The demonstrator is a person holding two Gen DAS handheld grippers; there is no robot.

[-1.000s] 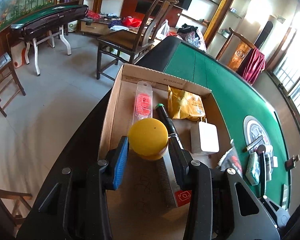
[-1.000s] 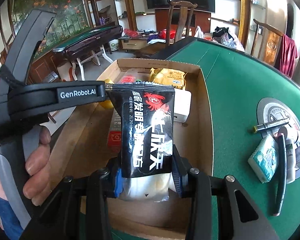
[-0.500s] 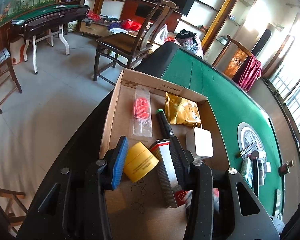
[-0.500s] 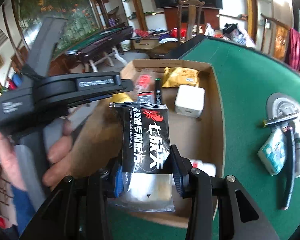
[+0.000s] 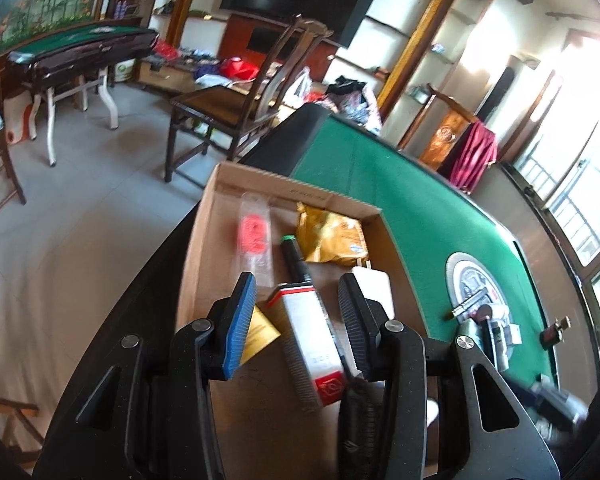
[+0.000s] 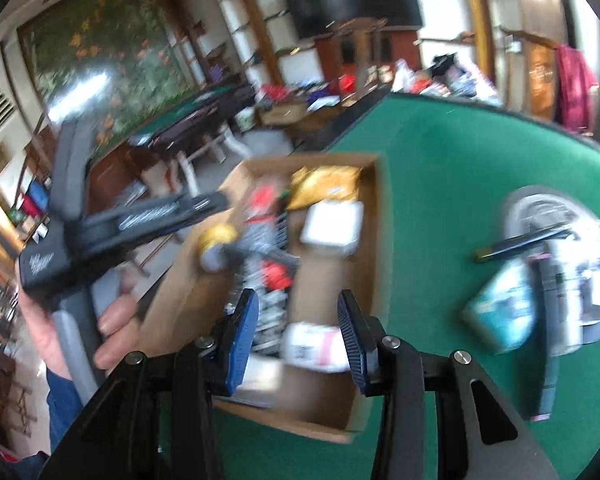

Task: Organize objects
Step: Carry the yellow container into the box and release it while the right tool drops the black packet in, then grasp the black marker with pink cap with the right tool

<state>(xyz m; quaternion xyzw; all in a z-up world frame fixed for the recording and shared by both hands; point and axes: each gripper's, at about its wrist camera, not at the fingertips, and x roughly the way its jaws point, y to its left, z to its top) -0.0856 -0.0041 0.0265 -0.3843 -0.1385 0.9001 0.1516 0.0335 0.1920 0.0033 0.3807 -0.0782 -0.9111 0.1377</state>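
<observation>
Counts, box and table

One box (image 5: 204,216) holds one gold pouch (image 5: 332,236), one white charger (image 6: 332,224), one yellow jar (image 6: 216,240); two pens (image 6: 524,240) lie on the right.

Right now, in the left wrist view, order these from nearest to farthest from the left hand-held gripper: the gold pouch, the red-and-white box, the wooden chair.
1. Red-and-white box: lies in the cardboard box, its near end between the open jaws of the left hand-held gripper.
2. Gold pouch: at the box's far end, right of centre.
3. Wooden chair: on the floor beyond the table.

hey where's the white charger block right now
In the left wrist view the white charger block lies in the cardboard box, on its right side by the wall, just below the yellow snack bag and right of the black marker.
</observation>
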